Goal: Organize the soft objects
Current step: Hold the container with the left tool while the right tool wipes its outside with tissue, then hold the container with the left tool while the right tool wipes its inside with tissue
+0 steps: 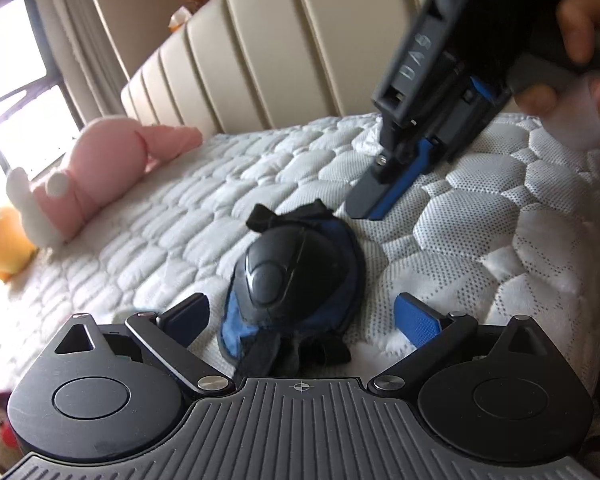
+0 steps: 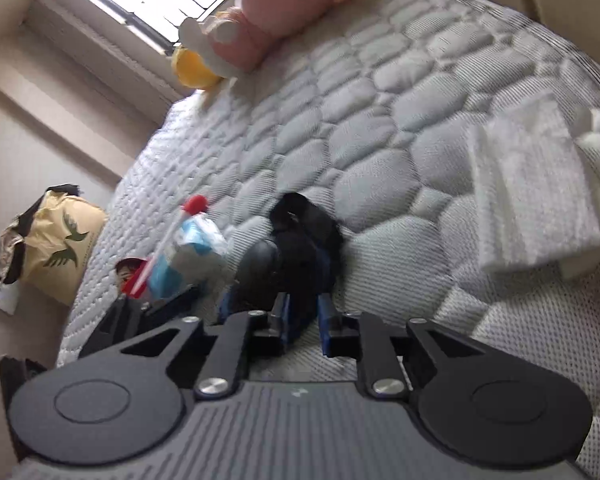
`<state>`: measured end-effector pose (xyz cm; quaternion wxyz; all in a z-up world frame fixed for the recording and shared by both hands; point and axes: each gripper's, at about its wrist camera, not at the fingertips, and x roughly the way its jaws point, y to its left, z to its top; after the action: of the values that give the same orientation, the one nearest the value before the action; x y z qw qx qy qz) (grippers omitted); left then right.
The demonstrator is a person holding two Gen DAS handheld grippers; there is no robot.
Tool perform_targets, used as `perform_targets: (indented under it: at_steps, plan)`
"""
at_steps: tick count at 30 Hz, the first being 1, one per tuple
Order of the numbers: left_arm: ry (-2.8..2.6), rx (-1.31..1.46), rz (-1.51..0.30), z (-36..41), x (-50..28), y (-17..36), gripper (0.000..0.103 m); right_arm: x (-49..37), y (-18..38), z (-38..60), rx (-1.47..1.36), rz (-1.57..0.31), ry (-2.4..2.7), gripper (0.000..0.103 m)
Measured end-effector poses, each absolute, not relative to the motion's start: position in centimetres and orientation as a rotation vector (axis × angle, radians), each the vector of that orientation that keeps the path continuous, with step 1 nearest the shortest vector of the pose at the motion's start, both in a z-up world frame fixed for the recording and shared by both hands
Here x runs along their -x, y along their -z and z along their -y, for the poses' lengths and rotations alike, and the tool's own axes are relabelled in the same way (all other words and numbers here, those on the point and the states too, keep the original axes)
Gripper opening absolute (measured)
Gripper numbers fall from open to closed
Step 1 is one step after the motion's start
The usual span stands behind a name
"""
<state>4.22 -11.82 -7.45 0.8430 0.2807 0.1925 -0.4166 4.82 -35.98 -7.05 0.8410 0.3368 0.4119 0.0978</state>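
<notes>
Black-and-blue padded knee guard w/ hard dome cap (image 1: 296, 280) lies on the white quilted mattress (image 1: 180, 208), directly ahead of the left gripper (image 1: 302, 318), between its jaws, which are spread wide and released, not touching it. Right gripper (image 2: 302, 320), held by a hand (image 1: 580, 32), has its jaws nearly closed around the guard's black strap end (image 2: 300, 216); whether the pads actually pinch it can't be told. Beyond the left jaws, far left: pink plush rabbit (image 1: 112, 168) and yellow plush toy (image 1: 4, 244) near the window (image 1: 12, 60). Left of the right jaws: blue-white soft toy w/ red tip (image 2: 188, 248). Right of them, well apart: folded white towel (image 2: 532, 184).
</notes>
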Motion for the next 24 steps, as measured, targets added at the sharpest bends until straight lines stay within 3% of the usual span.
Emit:
perform_targets:
  at_steps: [3,11,12,14,15,21,24]
  plan:
    - [0.91,-0.541,-0.466,11.3,-5.0,7.7,0.101,-5.8,9.0,36.1,-0.769,-0.924,-0.165,0.018]
    - [0.95,-0.38,-0.584,10.1,-7.9,8.3,0.103,-8.3,10.9,36.0,-0.877,-0.783,-0.244,0.021]
    - [0.946,-0.372,-0.587,10.0,-8.0,8.3,0.103,-8.2,11.1,36.2,-0.918,-0.769,-0.276,0.024]
    - [0.942,-0.376,-0.586,10.1,-7.9,8.4,0.103,-8.2,11.6,36.4,-1.009,-0.772,-0.373,0.048]
    - [0.941,-0.381,-0.585,10.1,-7.9,8.4,0.103,-8.1,11.7,36.2,-1.03,-0.777,-0.404,0.049]
    - [0.906,-0.39,-0.574,10.3,-8.0,8.5,0.103,-7.8,9.9,32.7,-0.793,-0.764,-0.293,0.042]
    - [0.834,-0.374,-0.54,10.0,-7.4,8.0,0.103,-7.7,8.8,33.0,-0.812,-0.736,-0.349,0.013]
